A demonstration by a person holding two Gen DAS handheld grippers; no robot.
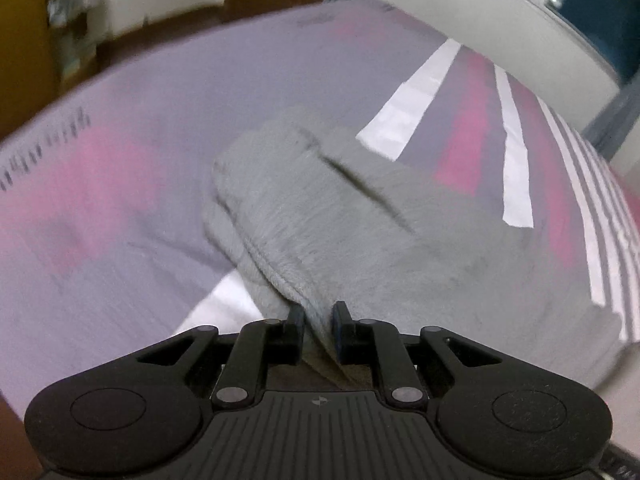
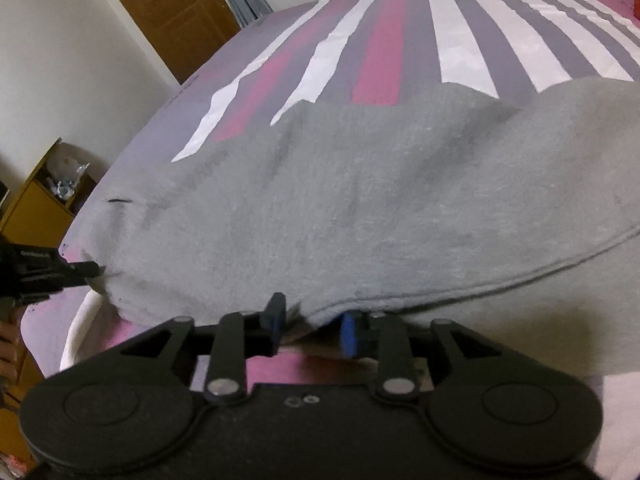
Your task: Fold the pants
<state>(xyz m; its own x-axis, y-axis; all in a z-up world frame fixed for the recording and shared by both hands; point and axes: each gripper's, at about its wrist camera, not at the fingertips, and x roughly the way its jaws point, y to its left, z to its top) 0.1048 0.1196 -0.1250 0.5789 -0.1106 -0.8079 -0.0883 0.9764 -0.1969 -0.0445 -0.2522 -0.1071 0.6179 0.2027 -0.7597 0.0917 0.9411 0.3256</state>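
The soft grey fleece pants (image 2: pixel 360 200) lie doubled over on the striped pink-and-white bedsheet (image 2: pixel 460 40), the left gripper (image 1: pixel 318 322) pinching their edge, the right gripper (image 2: pixel 312 320) parted and loose, with further folds seemingly left.

Grey pants (image 2: pixel 360 200) on striped bedsheet (image 2: pixel 460 32), right tool (image 2: pixel 312 320) parted at hem

The pants (image 2: pixel 360 208) lie on the bed (image 2: pixel 460 40), spread across it in front of me. My left gripper (image 1: pixel 318 320) sits at their near edge with a fold of cloth between its fingers; in the right wrist view it shows at the pants' left end. My right gripper (image 2: pixel 312 322) sits at the near hem. A door (image 2: pixel 168 8) stands beyond the bed, a shelf (image 2: pixel 44 200) to its left.
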